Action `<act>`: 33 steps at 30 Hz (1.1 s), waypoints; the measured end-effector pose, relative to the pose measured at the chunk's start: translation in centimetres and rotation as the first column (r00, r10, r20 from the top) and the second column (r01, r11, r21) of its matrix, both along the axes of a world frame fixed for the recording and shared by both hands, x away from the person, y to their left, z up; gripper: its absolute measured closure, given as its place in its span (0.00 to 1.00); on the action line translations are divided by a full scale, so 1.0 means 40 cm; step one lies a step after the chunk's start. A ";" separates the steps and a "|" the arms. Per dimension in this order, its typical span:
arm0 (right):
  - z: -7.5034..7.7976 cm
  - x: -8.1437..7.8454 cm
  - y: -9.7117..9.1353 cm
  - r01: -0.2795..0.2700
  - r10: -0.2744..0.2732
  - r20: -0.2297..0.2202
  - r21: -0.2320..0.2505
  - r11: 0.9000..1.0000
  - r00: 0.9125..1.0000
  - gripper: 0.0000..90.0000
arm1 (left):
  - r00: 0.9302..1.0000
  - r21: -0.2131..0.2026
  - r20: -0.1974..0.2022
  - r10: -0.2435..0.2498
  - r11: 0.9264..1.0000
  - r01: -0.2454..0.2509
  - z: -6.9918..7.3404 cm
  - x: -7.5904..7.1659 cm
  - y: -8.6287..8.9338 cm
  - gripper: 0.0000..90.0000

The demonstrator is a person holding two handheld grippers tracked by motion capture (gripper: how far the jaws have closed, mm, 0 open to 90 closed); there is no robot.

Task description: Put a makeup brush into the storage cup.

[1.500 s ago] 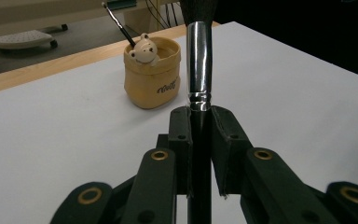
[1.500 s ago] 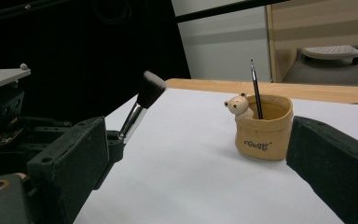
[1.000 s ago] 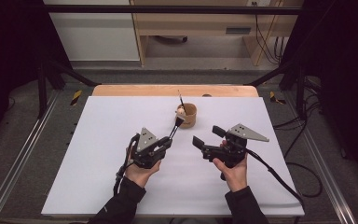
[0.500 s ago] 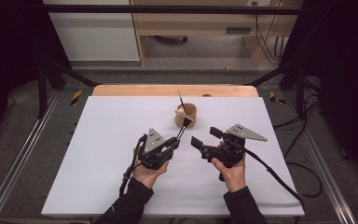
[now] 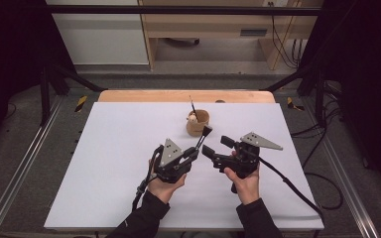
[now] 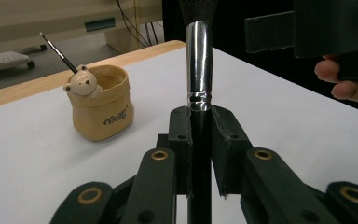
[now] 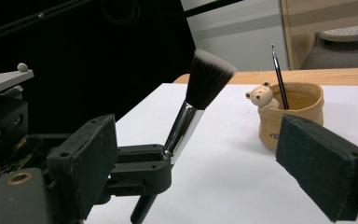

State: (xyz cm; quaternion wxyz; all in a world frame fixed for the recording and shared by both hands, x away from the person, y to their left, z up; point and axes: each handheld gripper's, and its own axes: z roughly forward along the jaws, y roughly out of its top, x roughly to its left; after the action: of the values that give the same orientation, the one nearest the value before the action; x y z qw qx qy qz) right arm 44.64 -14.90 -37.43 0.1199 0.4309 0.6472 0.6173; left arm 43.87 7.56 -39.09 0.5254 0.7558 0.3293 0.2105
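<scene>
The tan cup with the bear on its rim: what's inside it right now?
A thin dark brush stands in the tan cup, leaning on the rim beside the bear figure. The cup's wall hides its lower end and the bottom, so anything else inside can't be told.

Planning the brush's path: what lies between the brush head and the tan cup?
Nothing: bare white table lies between the brush and the cup in the right gripper view.

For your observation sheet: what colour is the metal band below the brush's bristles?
Shiny silver; the band on the brush shows best in the left gripper view.
</scene>
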 end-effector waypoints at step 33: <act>-0.012 0.000 0.008 -0.012 0.014 -0.069 0.025 1.000 0.998 0.51 | 1.000 -0.022 0.012 -0.026 0.999 0.027 0.002 -0.041 -0.049 0.87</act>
State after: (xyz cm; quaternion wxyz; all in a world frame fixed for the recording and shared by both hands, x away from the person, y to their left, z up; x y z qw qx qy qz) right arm 44.64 -14.59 -37.92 0.0882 0.4492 0.6461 0.6108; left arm 42.25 5.59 -39.02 0.5384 0.7529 0.3185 0.2044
